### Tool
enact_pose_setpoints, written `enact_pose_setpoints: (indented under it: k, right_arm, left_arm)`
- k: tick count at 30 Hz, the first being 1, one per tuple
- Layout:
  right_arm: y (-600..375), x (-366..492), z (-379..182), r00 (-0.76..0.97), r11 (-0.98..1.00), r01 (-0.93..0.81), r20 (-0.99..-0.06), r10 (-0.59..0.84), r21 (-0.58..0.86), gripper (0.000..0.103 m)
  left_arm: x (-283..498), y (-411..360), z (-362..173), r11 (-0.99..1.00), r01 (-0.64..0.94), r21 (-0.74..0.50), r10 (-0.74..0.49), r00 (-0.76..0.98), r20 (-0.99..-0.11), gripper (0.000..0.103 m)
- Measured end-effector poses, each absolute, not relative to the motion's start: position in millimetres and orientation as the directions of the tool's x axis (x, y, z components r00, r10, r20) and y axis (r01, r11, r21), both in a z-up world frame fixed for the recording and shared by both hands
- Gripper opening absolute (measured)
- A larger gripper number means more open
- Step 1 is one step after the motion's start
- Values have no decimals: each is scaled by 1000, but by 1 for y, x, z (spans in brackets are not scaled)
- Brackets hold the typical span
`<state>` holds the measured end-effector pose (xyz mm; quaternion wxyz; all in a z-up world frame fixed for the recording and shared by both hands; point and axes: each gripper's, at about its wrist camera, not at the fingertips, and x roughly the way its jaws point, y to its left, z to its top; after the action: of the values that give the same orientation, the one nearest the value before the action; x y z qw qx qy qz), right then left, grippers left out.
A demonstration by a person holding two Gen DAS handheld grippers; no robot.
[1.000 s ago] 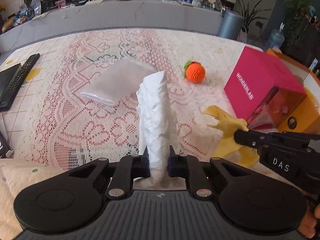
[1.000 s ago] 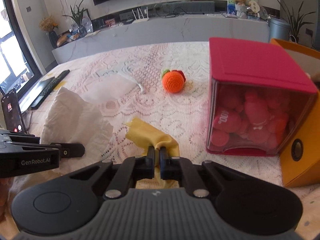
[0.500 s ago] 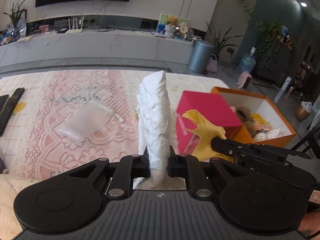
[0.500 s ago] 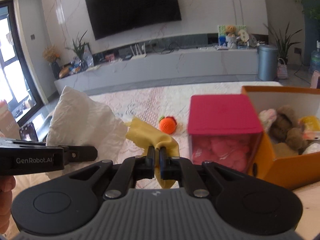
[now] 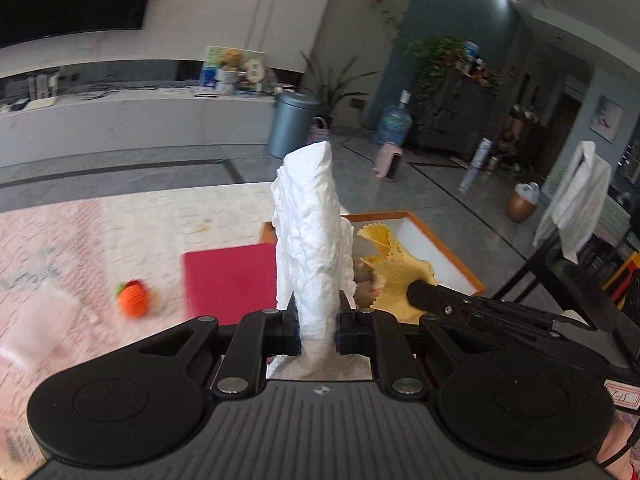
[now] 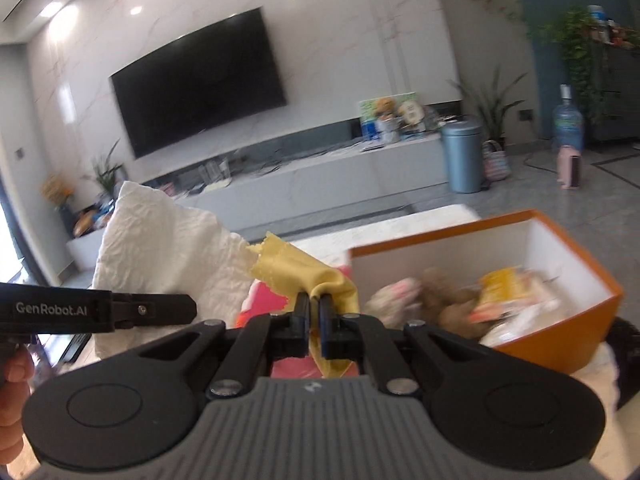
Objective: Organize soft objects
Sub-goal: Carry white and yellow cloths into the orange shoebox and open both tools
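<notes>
My left gripper (image 5: 318, 330) is shut on a crumpled white cloth (image 5: 310, 240) that stands up between its fingers, raised above the table. My right gripper (image 6: 314, 316) is shut on a yellow cloth (image 6: 296, 270) with a zigzag edge. In the left wrist view the yellow cloth (image 5: 390, 264) hangs over the orange box (image 5: 448, 248). The orange box (image 6: 560, 340) is open at the right and holds plush toys and other soft things. The white cloth (image 6: 160, 248) shows at the left in the right wrist view.
A pink box (image 5: 228, 280) stands left of the orange box. An orange knitted ball (image 5: 134, 300) and a folded white cloth (image 5: 36, 320) lie on the lace tablecloth (image 5: 120, 232). Behind are a TV bench (image 6: 320, 176) and a blue bin (image 6: 462, 156).
Both grippers have risen off the table and swung right toward the orange box, each still holding its cloth. The box's inside has come into view.
</notes>
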<state>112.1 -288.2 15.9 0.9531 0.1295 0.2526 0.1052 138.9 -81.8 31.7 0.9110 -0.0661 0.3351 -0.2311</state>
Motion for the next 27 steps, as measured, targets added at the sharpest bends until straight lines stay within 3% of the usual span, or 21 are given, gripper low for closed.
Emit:
enact_pose_setpoints:
  k: [8,17,27]
  right_arm:
    - [-356,148,14,854,960,-18,-495,160,280,2]
    - [-407,215,-9,811,954,38,-567,145,297,2]
    - [-431,281,-51,718,970,112,-692,71,216,2]
  left_arm:
    - [209,-150,6,846,426,-321,-523,543,-656,16]
    - [270,-203,-20,837,443,-322,-522,471,-711,16]
    - [322,-245,-65,841,399,-366,-516,385,-766,16]
